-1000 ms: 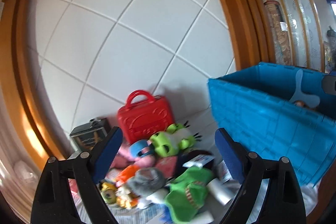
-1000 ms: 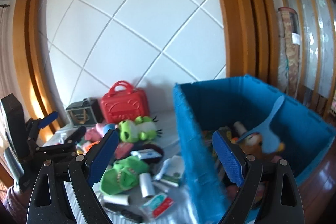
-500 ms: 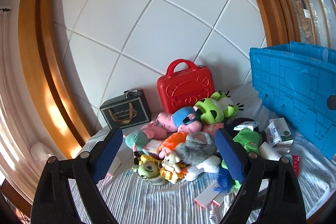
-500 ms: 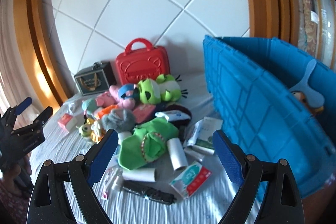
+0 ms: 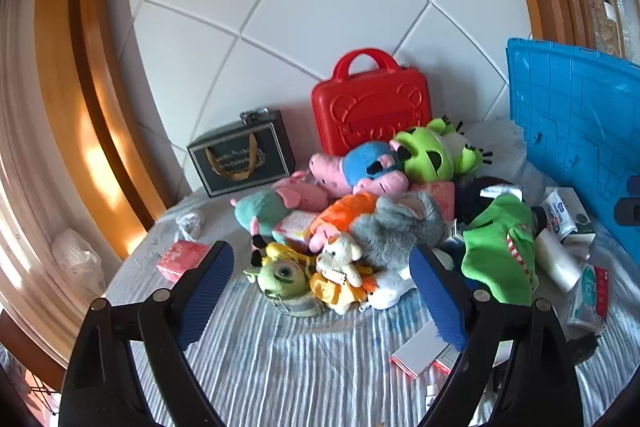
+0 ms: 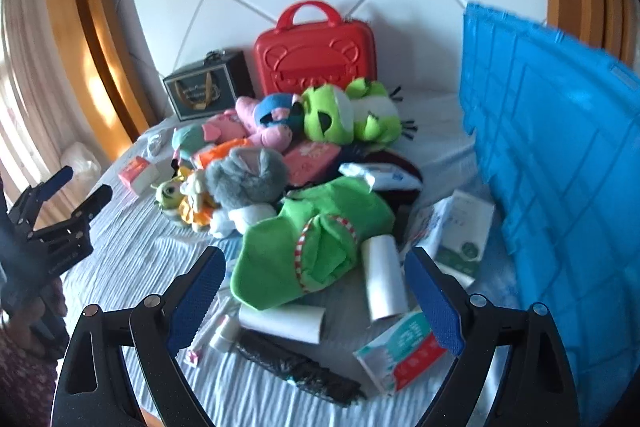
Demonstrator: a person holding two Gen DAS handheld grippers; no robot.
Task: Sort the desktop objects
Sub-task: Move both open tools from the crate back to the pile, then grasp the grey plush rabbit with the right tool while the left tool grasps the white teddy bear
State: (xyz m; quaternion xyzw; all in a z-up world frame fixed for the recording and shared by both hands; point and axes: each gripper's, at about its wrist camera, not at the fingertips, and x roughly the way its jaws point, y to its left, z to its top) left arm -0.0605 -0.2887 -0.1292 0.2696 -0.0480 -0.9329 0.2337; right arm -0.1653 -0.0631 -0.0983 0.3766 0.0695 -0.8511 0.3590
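Observation:
A heap of plush toys lies on the striped cloth: a grey plush [image 5: 396, 223] [image 6: 248, 175], a pink pig [image 5: 352, 173], a green big-eyed plush [image 5: 432, 153] [image 6: 332, 115] and a small one-eyed green toy [image 5: 282, 275]. A green cloth piece [image 6: 308, 251] [image 5: 500, 247] lies in front of my right gripper [image 6: 316, 297], which is open and empty just above it. My left gripper [image 5: 322, 293] is open and empty, in front of the small toys. It also shows at the left edge of the right wrist view [image 6: 76, 187].
A blue crate [image 6: 552, 155] [image 5: 576, 115] stands on the right. A red case [image 5: 372, 107] [image 6: 316, 51] and a dark box [image 5: 242, 159] lean at the white wall. White rolls [image 6: 384, 279], tissue packs [image 6: 400, 351], a black folded umbrella [image 6: 296, 367] and a pink pack [image 5: 182, 259] lie around.
Both grippers have swung left and down, away from the blue crate toward the toy heap. The crate's inside has left view. Both stay open.

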